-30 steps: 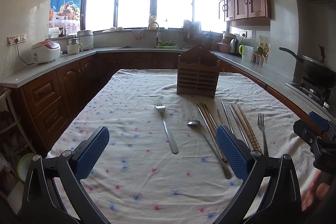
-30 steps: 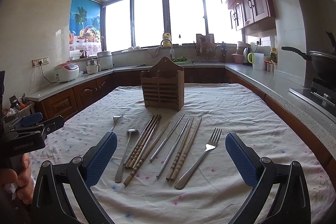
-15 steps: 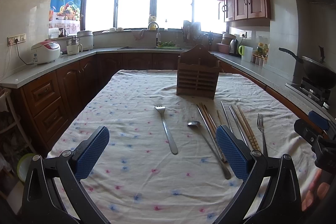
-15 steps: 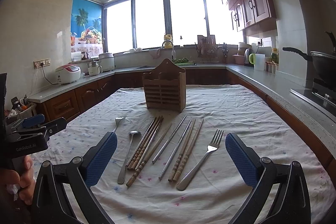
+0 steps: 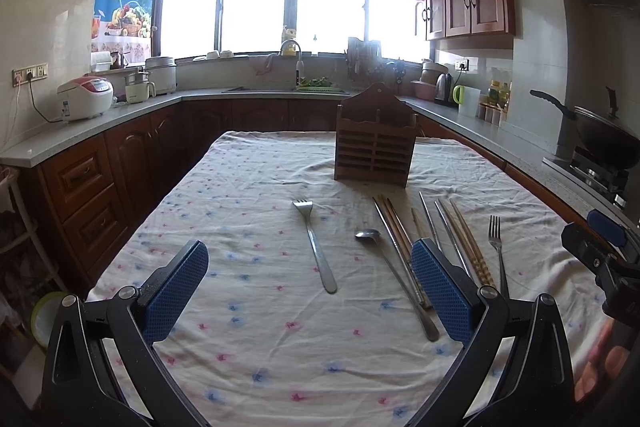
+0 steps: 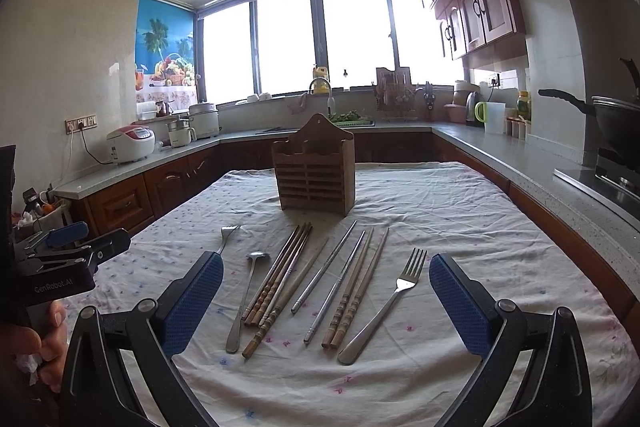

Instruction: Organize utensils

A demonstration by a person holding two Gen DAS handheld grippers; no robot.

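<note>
both my grippers are spread wide and holding nothing: the left gripper (image 5: 310,291) hovers low over the near end of the tablecloth (image 5: 256,355), the right gripper (image 6: 326,301) over the row of utensils. everything is still flat on the cloth, well short of the wooden holder (image 6: 314,173) standing upright at the far end: one fork (image 5: 316,245) off by itself on the left, a spoon (image 6: 244,301) beside it, wooden chopsticks (image 6: 280,283) in a touching bundle, metal chopsticks (image 6: 326,267) among more wooden ones, and a second fork (image 6: 386,305) on the right.

these look light and stiff, but the steel will likely be slippery and lies thin against soft cloth (which may bunch under a fingertip). i'd pinch a fork or the spoon across the handle near its middle. the chopsticks, i judge, roll easily, so closing on a whole bundle crosswise seems safer than chasing singles.

i can't see down into the holder, so its compartments are a guess, and my left pad (image 5: 440,291) covers the lower ends of several chopsticks.
</note>
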